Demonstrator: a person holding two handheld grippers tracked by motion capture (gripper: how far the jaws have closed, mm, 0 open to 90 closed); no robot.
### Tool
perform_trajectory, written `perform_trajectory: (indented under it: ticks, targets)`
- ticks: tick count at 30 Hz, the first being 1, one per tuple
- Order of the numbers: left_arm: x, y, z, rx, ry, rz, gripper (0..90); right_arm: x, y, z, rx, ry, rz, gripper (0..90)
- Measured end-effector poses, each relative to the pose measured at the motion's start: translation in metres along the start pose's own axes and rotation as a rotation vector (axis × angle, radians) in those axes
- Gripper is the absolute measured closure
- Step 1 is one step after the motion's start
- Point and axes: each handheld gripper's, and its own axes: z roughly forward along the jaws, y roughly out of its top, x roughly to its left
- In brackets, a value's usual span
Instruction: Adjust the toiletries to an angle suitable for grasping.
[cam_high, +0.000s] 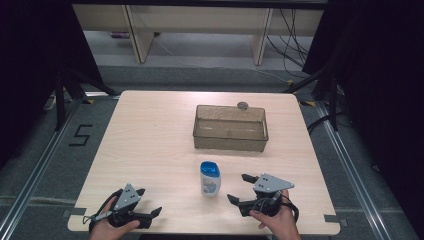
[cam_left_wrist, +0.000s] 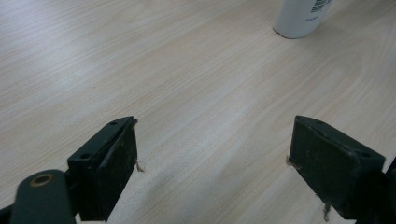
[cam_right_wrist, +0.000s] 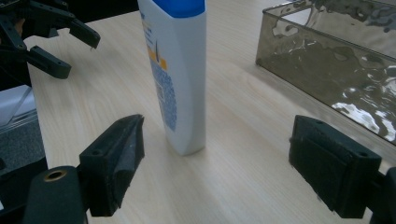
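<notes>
A white bottle (cam_high: 210, 179) with a blue cap stands upright on the wooden table (cam_high: 150, 135), toward the near edge and a little right of the middle. Behind it, closer to the far edge, sits a clear smoky-brown plastic bin (cam_high: 230, 128) — well apart from the bottle, with bare table between them. A small round grey thing (cam_high: 243, 105) lies just behind the bin's far wall; what it is cannot be told.

The right gripper (cam_high: 242, 188) rests near the table's near edge, just to the right of the bottle, held by a hand (cam_high: 277, 222) that comes in from below. Its jaws stand wide apart and hold nothing. In the right gripper view the bottle (cam_right_wrist: 180, 70) stands between the lines of the two jaws but beyond their tips, untouched, nearer the left jaw; the bin (cam_right_wrist: 336, 60) shows at the upper right, and the other gripper (cam_right_wrist: 46, 37) at the upper left.

The left gripper (cam_high: 149, 203) lies near the near-left corner of the table, held by the other hand (cam_high: 107, 227) — jaws also spread, nothing between them. In the left gripper view bare wood lies between the jaws, and the base of the bottle (cam_left_wrist: 301, 16) stands off at the upper right.
</notes>
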Motion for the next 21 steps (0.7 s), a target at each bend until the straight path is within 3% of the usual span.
perform_trajectory:
  ticks: [21]
  targets:
    - [0.000,-0.001,0.001,-0.004,-0.013,-0.005,14.8,0.004,0.013,0.024,-0.019,0.061,-0.024,19.5]
